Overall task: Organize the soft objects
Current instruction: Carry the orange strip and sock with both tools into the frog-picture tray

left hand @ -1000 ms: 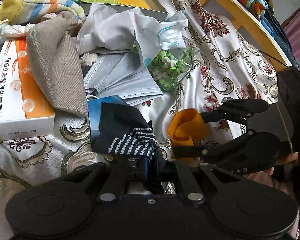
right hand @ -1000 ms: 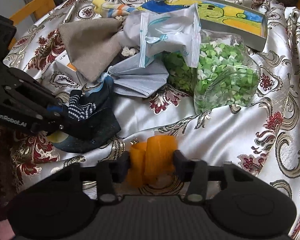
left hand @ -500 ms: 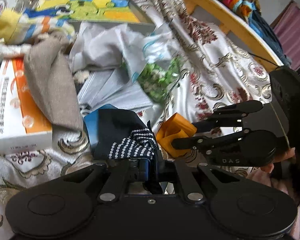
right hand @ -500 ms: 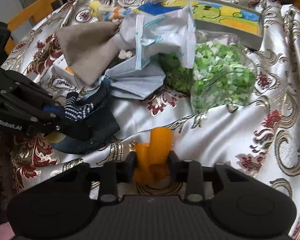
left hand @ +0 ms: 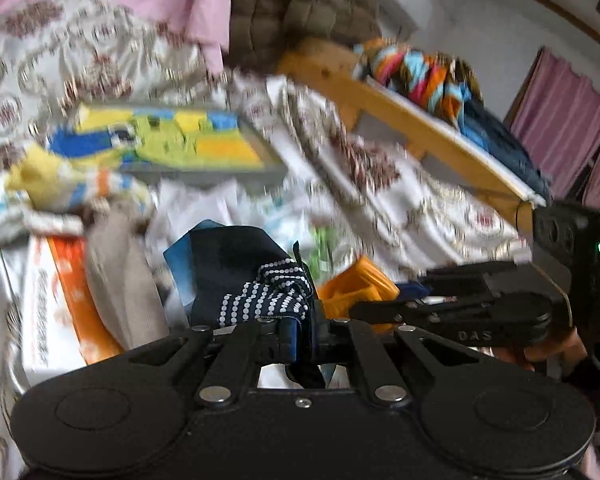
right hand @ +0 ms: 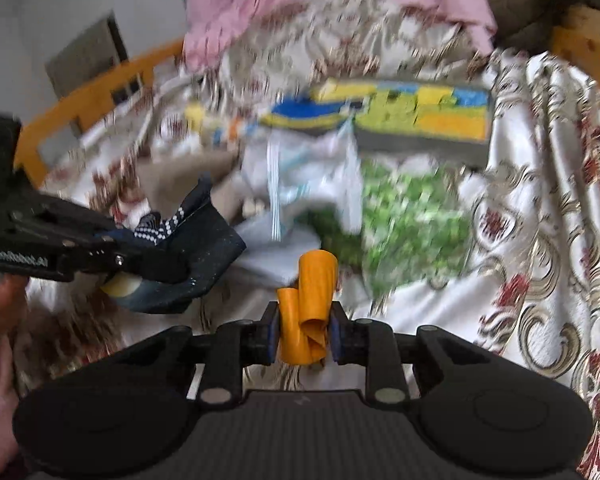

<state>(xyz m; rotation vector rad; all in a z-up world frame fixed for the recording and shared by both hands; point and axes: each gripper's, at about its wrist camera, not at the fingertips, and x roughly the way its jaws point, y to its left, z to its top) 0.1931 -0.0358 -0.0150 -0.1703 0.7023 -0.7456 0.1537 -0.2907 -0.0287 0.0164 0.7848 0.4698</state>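
The right gripper [right hand: 302, 334] is closing on a crumpled orange cloth [right hand: 310, 304] standing upright, while the left gripper [left hand: 302, 336] pinches a dark dotted sock [left hand: 256, 280].

Both views look forward along a handheld gripper, tilted down over a bed spread with a patterned satin cloth [left hand: 412, 200]. The left wrist camera sits close behind the left gripper [left hand: 302, 338], facing the far headboard side, with the right gripper [left hand: 384, 300] entering from its right edge. The right wrist camera, behind its own fingers, faces the same way (the left one crosses its left edge). Both share the blurred picture book [right hand: 384, 110] and the heap before it
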